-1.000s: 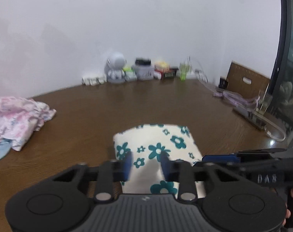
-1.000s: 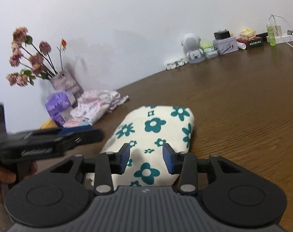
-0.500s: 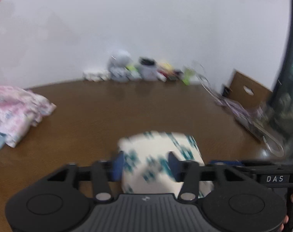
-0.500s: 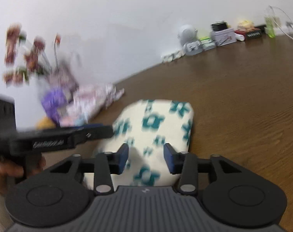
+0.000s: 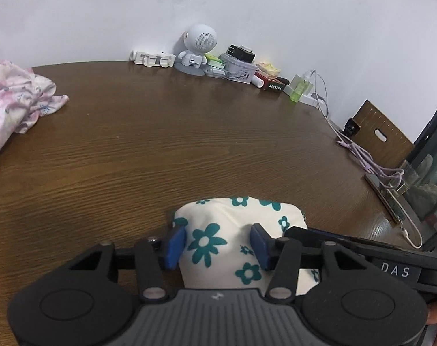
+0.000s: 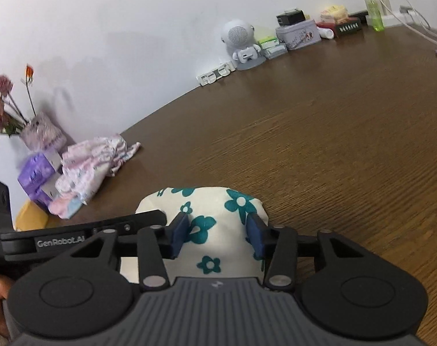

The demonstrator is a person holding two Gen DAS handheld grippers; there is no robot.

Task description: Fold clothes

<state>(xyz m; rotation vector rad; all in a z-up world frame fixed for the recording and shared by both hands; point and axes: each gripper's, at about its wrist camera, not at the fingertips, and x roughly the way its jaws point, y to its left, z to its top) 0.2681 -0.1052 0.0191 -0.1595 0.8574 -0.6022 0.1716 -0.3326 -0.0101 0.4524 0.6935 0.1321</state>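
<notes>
A folded cream cloth with teal flowers point(image 5: 235, 222) lies on the brown wooden table point(image 5: 160, 144) right in front of both grippers. My left gripper point(image 5: 218, 245) hovers over its left part; the jaws are closing, the blue pads stand apart and the cloth shows between them without being pinched. From the right, a finger point(image 5: 319, 238) of the other gripper reaches in. In the right wrist view the same cloth point(image 6: 215, 201) sits under my right gripper point(image 6: 217, 235), whose pads are also apart. The cloth's near end is hidden behind the gripper bodies.
A crumpled pink floral garment point(image 5: 13, 98) lies at the far left, beside purple tissue packs point(image 6: 36, 176) and a vase of flowers point(image 6: 42, 132). A white robot figure point(image 5: 196, 49), boxes and a green bottle line the wall. Cables point(image 5: 362, 155) trail along the right edge.
Both grippers' jaws have widened, the left one markedly, letting go of the cloth. Both have drawn back and sunk a little; the cloth now sits lower in each view.
</notes>
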